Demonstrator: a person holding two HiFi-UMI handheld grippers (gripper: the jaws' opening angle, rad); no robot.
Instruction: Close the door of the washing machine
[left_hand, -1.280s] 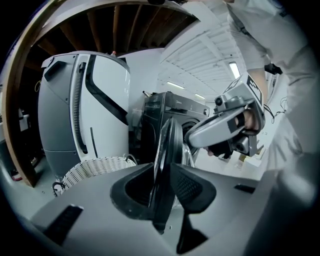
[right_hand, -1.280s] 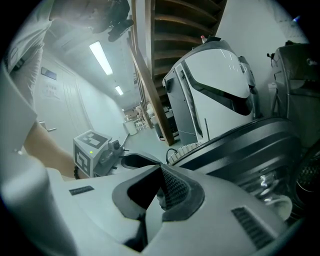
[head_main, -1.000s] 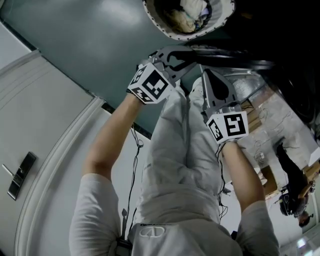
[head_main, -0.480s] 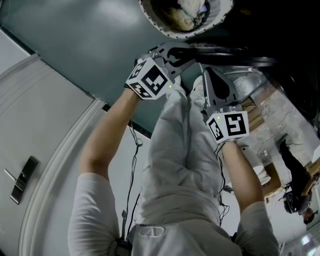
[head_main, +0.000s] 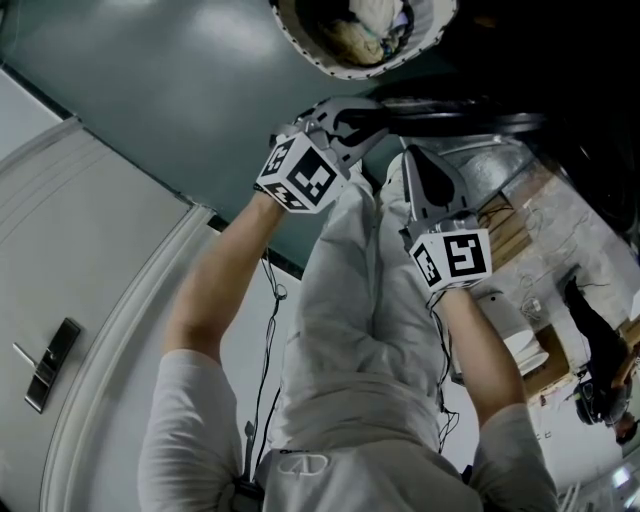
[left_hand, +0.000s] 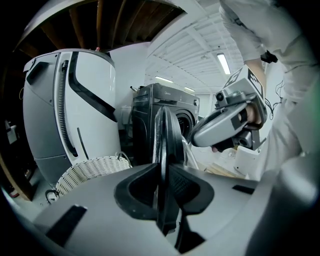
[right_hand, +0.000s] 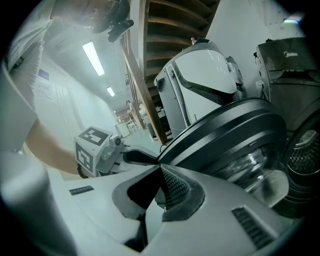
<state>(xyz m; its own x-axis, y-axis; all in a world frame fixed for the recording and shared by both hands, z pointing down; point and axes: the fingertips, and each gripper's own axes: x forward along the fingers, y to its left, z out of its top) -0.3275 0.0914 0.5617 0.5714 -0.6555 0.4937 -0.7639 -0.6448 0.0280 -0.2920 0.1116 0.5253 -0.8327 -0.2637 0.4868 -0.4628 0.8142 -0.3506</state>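
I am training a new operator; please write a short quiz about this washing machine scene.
1. True or false: the washing machine door is fully closed.
2. Which thing shows in the left gripper view? A) a white woven basket B) a red bucket C) a chair
3. Which gripper has the door's edge between its fingers?
Key: 1 false. 2 A. 3 The left gripper; its fingers have just been closing, with the door's edge between them.

Note the dark teal floor beneath you and a white room door at your left. A wicker basket stands beside a white cabinet. Strip lights and wooden beams run overhead.
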